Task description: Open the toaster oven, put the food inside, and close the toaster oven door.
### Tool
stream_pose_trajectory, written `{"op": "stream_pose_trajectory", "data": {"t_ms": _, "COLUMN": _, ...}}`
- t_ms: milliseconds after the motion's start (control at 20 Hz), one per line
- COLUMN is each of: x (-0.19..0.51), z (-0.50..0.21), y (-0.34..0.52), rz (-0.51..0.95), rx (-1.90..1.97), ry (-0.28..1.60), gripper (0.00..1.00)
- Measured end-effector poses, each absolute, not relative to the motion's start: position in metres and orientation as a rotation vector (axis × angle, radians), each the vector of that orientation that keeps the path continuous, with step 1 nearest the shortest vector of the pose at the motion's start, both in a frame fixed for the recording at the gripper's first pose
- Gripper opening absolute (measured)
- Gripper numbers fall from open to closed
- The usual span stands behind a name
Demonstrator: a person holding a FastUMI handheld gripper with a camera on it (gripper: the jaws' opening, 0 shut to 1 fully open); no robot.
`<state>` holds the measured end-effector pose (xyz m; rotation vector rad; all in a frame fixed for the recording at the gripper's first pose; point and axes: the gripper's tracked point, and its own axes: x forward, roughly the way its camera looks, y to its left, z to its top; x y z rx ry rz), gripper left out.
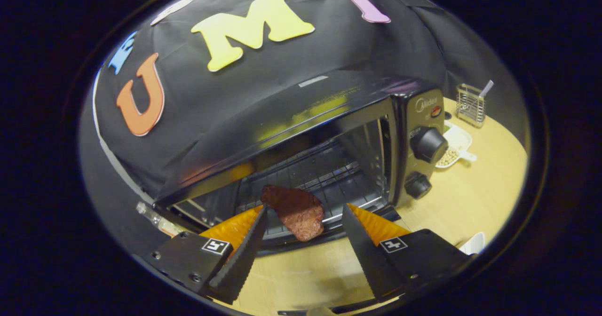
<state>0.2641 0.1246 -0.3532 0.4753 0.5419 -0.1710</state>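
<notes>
Reddish-brown and flat, the food point(295, 210) lies at the front edge of the wire rack point(324, 177) inside the toaster oven point(301, 132), part of it hanging out over the lip toward me. My tool point(303, 219) is spread wide, its fingers standing either side of the meat; the left tip sits right by its edge, though I can't say whether it touches, and the right is well apart, so nothing is pinched. The oven is open, so I judge the first step done and the second nearly so, the piece perhaps wanting a nudge deeper. The door point(376, 224) is mostly hidden behind my fingers and has yet to be swung shut. Off on the table point(475, 198) beyond the oven sit a small white dish point(455, 146) and a wire holder point(470, 104).
</notes>
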Motion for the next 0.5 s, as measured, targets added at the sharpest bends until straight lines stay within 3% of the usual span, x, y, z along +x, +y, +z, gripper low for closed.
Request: {"op": "stream_pose_trajectory", "data": {"t_ms": 500, "x": 0.153, "z": -0.343, "y": 0.141, "rz": -0.064, "rx": 0.169, "ry": 0.655, "gripper": 1.0}}
